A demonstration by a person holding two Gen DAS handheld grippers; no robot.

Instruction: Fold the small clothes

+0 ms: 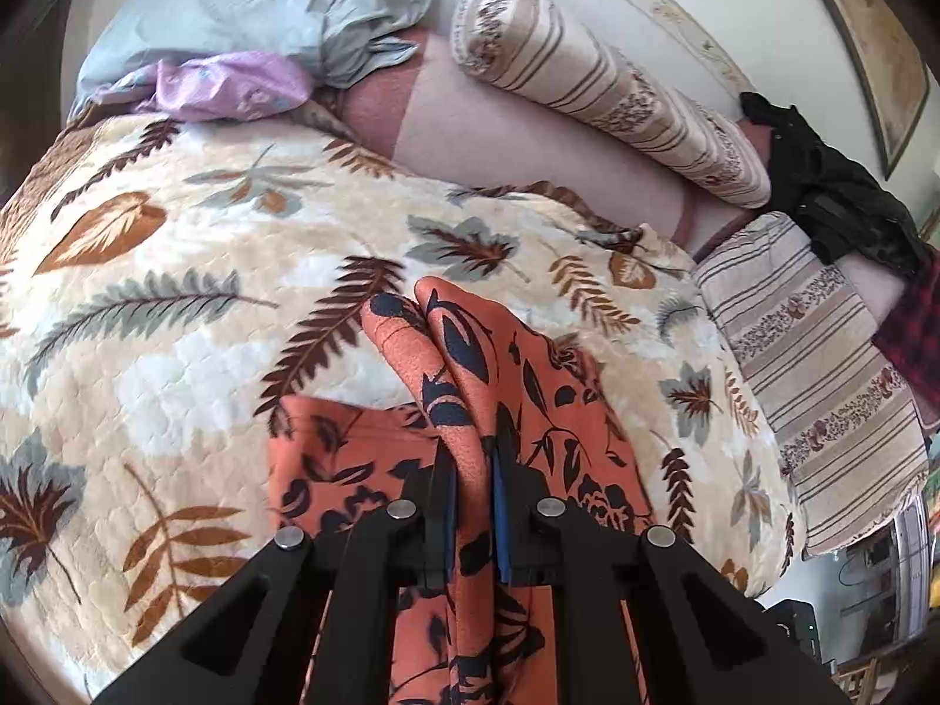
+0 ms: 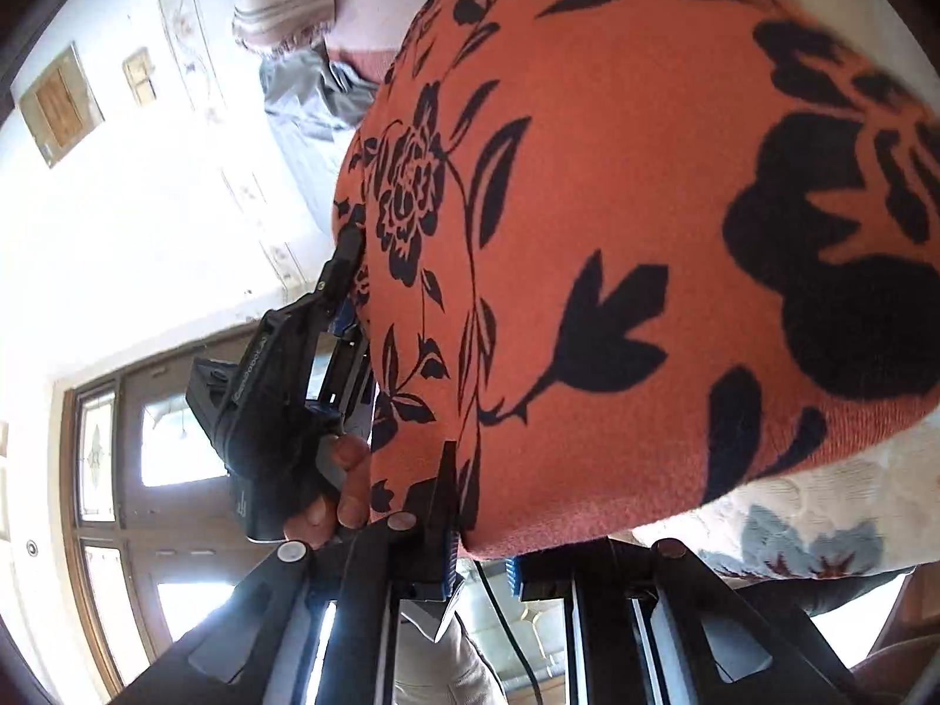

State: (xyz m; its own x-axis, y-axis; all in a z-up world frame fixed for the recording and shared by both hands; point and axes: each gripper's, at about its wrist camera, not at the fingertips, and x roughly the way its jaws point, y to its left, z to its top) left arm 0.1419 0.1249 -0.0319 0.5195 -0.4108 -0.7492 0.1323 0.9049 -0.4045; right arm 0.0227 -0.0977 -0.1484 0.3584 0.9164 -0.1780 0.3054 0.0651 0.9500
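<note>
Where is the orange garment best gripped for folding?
Along its edge, from the near side: the orange garment is thin and limp, so pinching a bunched edge works. The left gripper already clamps a ridge; the right gripper holds the hem.

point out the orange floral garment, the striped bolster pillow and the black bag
orange floral garment (image 1: 470,346): left wrist view, on the bunched fold ahead of the tongs
striped bolster pillow (image 1: 593,76): left wrist view, on the middle of its long body
black bag (image 1: 834,182): left wrist view, on its crumpled centre

Orange black-floral garment, bunched, lifted
</note>
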